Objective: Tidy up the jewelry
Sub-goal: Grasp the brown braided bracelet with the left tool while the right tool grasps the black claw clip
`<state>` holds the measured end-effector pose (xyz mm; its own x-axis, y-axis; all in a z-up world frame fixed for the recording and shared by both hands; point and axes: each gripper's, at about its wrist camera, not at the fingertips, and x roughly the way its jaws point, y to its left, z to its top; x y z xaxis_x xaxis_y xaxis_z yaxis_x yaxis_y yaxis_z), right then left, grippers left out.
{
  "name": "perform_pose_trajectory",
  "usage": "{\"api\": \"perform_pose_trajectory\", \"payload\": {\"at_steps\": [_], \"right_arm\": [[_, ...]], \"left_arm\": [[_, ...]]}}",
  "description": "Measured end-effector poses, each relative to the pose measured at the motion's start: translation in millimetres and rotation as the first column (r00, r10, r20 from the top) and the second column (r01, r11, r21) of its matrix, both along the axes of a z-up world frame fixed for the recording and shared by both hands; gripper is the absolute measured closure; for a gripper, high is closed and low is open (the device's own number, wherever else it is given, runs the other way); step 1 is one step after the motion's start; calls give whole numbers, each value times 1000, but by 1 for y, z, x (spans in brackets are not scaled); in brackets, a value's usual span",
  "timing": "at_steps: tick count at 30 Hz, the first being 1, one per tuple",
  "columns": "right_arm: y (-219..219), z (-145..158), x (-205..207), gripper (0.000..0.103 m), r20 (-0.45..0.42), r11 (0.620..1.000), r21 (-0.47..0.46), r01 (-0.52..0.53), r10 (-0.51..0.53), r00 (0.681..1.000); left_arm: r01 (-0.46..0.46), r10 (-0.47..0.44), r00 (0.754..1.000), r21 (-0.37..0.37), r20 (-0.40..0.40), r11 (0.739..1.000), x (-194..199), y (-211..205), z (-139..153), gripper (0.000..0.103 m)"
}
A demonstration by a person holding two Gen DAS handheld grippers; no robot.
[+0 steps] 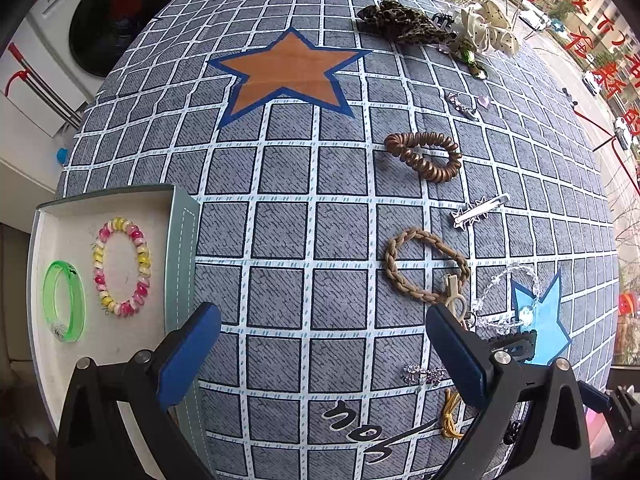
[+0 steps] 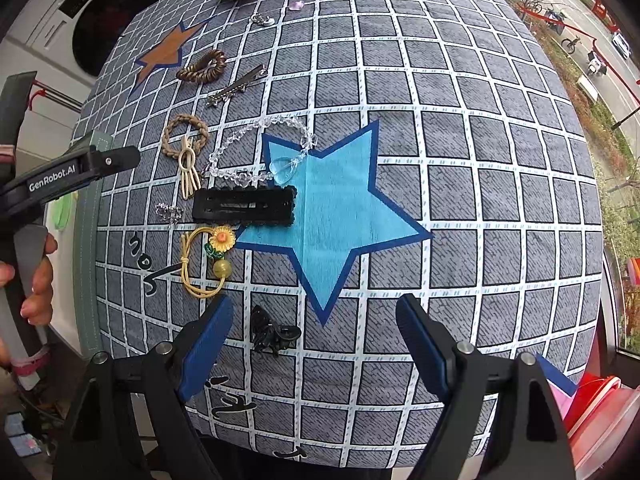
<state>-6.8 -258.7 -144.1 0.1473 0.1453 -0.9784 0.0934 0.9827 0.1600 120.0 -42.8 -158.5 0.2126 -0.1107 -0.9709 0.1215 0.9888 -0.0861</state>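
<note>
My left gripper is open and empty above the checked cloth, next to a grey tray that holds a pink-yellow bead bracelet and a green bangle. My right gripper is open and empty above a small black claw clip. Jewelry lies on the cloth: a black rectangular hair clip, a clear crystal bracelet, a sunflower hair tie, a braided tan tie, a brown coil tie and a star barrette.
A leopard scrunchie and a cream bow lie at the far edge. An orange star and a blue star are marked on the cloth. A washing machine stands behind. The left gripper's body shows at the right view's left.
</note>
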Motion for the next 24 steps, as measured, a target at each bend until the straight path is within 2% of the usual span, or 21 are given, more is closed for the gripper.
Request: {"api": "perform_pose_trajectory", "payload": {"at_steps": [11,12,13,17,20,24], "right_arm": [[26,-17,-10,17,-3,992,-38,-122,122,993],[28,-18,-10,18,-2,990,-48,-132,132,991],[31,-20,-11,19,-1,988,-60,-141,141,990],[34,-27,-11,32,-4,982,-94,-161,162,987],[41,-31,-11,34,9,974,-134,-183,186,982],[52,-34,-15,46,16,955,-205,-216,224,975]], "left_arm": [[2,-2,1000,-15,10,1000,27,-27,-20,0],[7,-7,1000,-13,8,1000,29,-29,-22,8],[15,-15,1000,-9,-3,1000,31,-31,-25,12],[56,-56,998,16,17,998,34,-42,-27,13],[82,-83,996,33,37,996,28,-52,-24,21],[117,-118,992,35,53,993,27,-62,-20,42]]}}
